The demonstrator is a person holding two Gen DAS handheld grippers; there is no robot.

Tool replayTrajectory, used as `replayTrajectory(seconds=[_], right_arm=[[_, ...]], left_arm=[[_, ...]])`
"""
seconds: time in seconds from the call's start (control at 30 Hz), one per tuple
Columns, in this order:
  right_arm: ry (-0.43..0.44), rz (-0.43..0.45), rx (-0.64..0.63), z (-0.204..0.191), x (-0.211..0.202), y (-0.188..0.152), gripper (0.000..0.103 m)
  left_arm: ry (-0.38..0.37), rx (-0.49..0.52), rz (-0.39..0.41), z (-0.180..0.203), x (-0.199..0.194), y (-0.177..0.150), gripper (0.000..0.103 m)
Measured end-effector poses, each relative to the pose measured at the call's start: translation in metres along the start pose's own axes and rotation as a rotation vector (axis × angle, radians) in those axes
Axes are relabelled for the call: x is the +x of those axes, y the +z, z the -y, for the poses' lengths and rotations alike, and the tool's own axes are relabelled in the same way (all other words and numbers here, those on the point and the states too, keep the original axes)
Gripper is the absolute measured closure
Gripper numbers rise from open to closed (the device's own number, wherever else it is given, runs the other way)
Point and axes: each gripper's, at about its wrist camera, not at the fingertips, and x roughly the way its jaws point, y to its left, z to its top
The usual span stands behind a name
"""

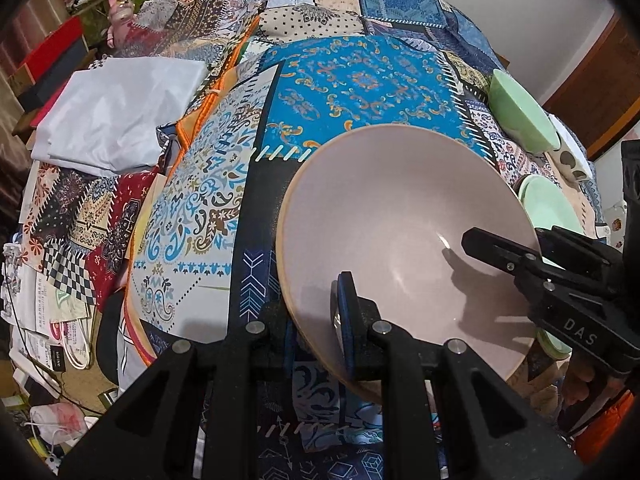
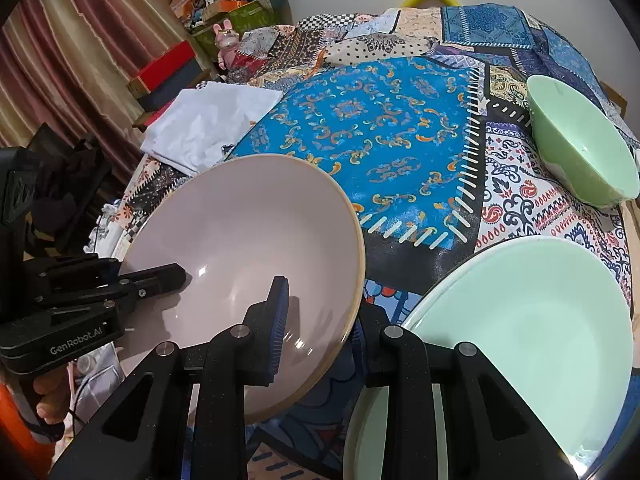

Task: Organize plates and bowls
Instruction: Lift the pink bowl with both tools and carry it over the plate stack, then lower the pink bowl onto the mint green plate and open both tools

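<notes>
A large pink bowl (image 1: 404,240) is held tilted over the patchwork tablecloth (image 1: 352,80), its rim clamped by the left gripper (image 1: 320,320) and the right gripper (image 2: 320,320) on opposite sides. Beside it sit a green plate (image 2: 540,320) and, farther back, a green bowl (image 2: 580,152).

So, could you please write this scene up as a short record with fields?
surface: patchwork-patterned cloth
held item: large pale pink ceramic bowl, gripped at its rim on two sides
left gripper: shut on the pink bowl's rim
right gripper: shut on the pink bowl's opposite rim
beside the pink bowl: pale green plate
further back: small pale green bowl, apart from the plate
also on cloth: folded white fabric
</notes>
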Motion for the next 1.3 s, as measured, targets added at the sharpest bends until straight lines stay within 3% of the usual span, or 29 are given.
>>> replayTrajectory(seconds=[0.3,0.57,0.93,1.3], right_arm=[[-0.011,0.059,0.001,0.007,-0.023,0.0,0.074],[0.003,0.16,-0.018,0.005,-0.063,-0.002,0.074],[-0.01,0.275,0.006,0.028,-0.118,-0.015,0.071],[-0.097,0.374,0.069,0.077,-0.164,-0.025,0.059]], left_arm=[[0.012,-0.011,0.022,0.001,-0.01,0.001,0.085],[0.054,0.015,0.135,0.012,-0.053,0.004,0.085],[0.065,0.105,0.251,0.067,-0.1,0.003,0.085],[0.039,0.18,0.281,0.124,-0.108,0.018,0.082]])
